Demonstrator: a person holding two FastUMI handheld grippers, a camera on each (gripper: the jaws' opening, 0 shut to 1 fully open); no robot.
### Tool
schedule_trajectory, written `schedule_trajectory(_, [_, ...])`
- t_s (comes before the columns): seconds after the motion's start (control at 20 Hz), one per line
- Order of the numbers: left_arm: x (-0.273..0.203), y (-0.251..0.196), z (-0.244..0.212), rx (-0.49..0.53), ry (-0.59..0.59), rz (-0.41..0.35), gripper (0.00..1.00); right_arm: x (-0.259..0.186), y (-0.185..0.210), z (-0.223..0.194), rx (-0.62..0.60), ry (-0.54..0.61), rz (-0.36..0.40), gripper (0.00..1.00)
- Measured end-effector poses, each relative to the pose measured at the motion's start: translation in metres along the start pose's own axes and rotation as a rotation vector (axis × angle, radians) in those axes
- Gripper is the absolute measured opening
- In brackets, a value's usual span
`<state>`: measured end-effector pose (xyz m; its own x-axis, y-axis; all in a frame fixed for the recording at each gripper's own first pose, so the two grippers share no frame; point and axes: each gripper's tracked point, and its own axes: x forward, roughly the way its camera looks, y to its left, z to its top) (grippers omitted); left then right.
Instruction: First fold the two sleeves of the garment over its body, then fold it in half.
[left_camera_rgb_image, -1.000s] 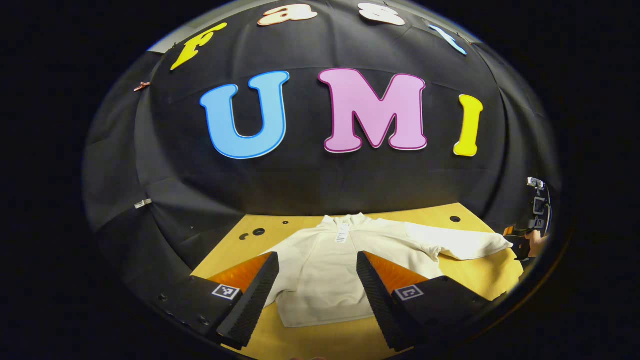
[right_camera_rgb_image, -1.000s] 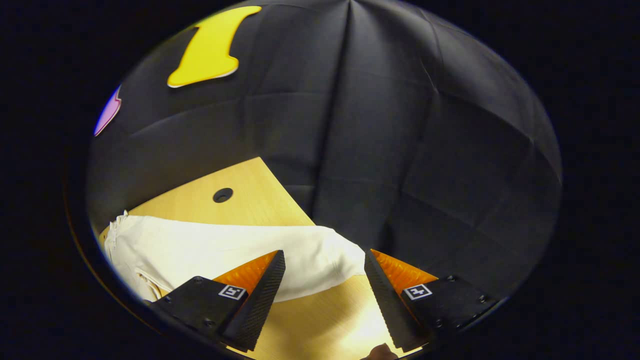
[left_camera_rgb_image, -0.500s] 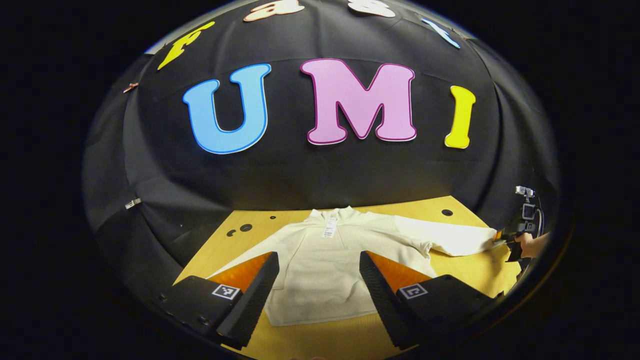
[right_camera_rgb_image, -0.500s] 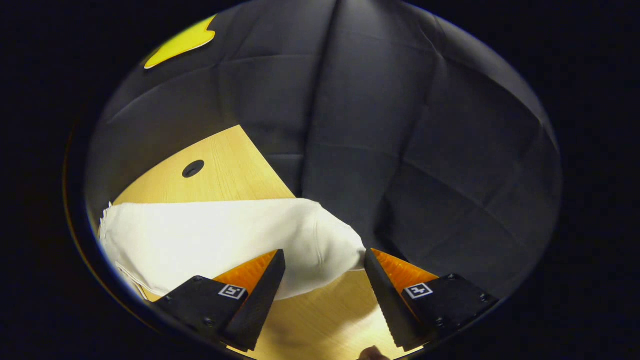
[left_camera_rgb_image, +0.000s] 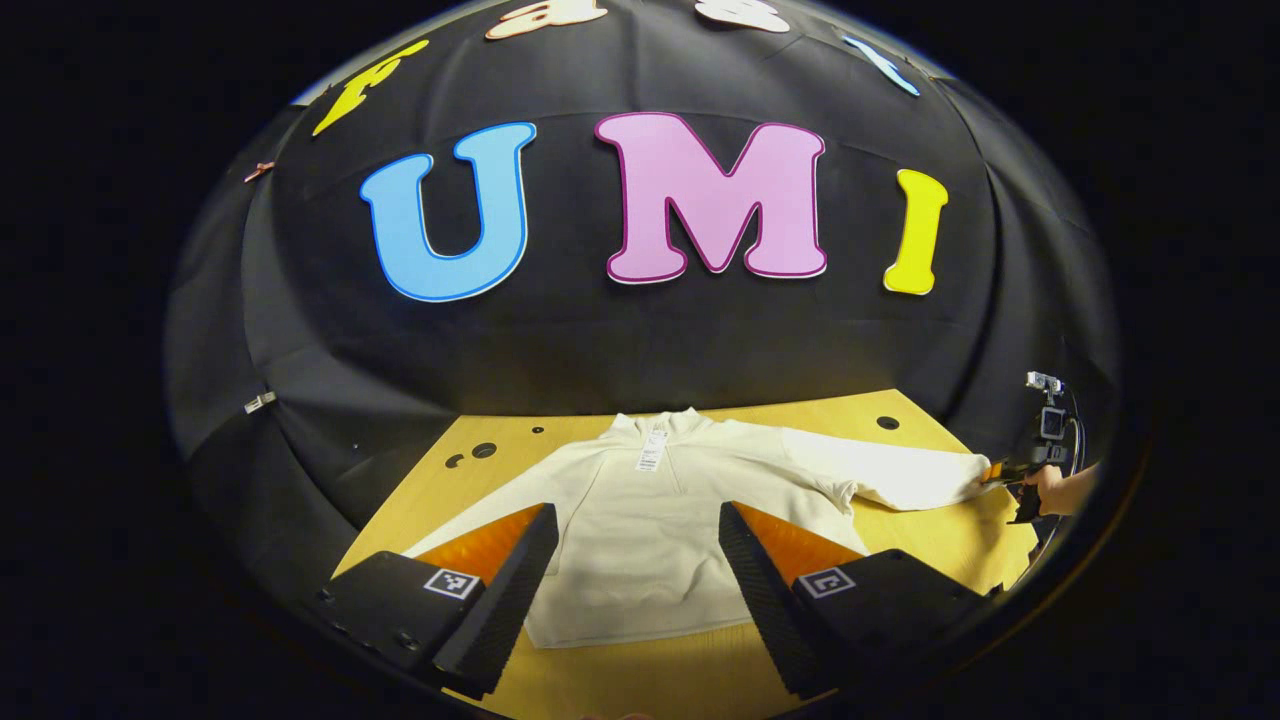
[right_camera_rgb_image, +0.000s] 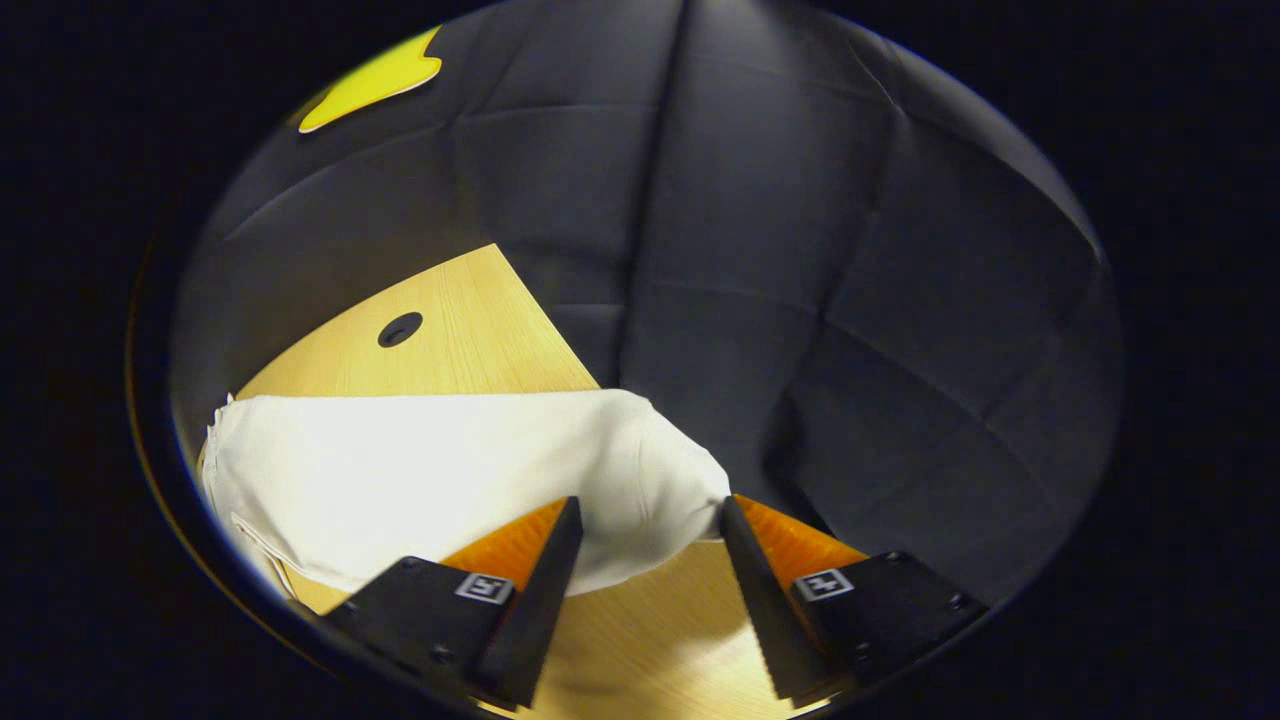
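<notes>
While the cream garment (left_camera_rgb_image: 650, 530) lies flat on the wooden table (left_camera_rgb_image: 900, 550), my left gripper (left_camera_rgb_image: 635, 560) hovers spread above its body. My right gripper (right_camera_rgb_image: 645, 545) straddles the cuff of the outstretched sleeve (right_camera_rgb_image: 450, 470) at the table's edge, fingers still apart, not yet pinching.

A recording booth, this; creased black cloth wall (left_camera_rgb_image: 640, 340) behind a pale wooden table (right_camera_rgb_image: 470, 330) drilled with round holes
</notes>
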<state>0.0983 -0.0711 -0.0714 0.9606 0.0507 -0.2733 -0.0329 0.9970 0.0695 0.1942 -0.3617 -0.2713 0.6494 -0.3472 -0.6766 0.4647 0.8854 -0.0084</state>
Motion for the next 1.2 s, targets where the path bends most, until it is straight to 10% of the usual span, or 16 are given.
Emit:
schedule_trajectory(0.1, [-0.003, 0.004, -0.002, -0.008, 0.005, 0.011, 1.00, 0.004, 0.007, -0.002, -0.014, -0.004, 0.013, 0.80])
schedule_trajectory(0.25, [-0.008, 0.012, -0.008, -0.028, 0.015, 0.030, 0.99, 0.000, 0.021, -0.003, -0.060, -0.016, 0.020, 0.38])
schedule_trajectory(0.6, [-0.017, 0.039, -0.029, -0.090, 0.053, 0.072, 0.99, -0.007, 0.028, -0.003, -0.155, -0.013, 0.025, 0.00])
schedule_trajectory(1.2, [-0.033, 0.088, -0.039, -0.188, 0.035, 0.086, 1.00, -0.121, 0.090, 0.067, -0.199, -0.166, 0.097, 0.06])
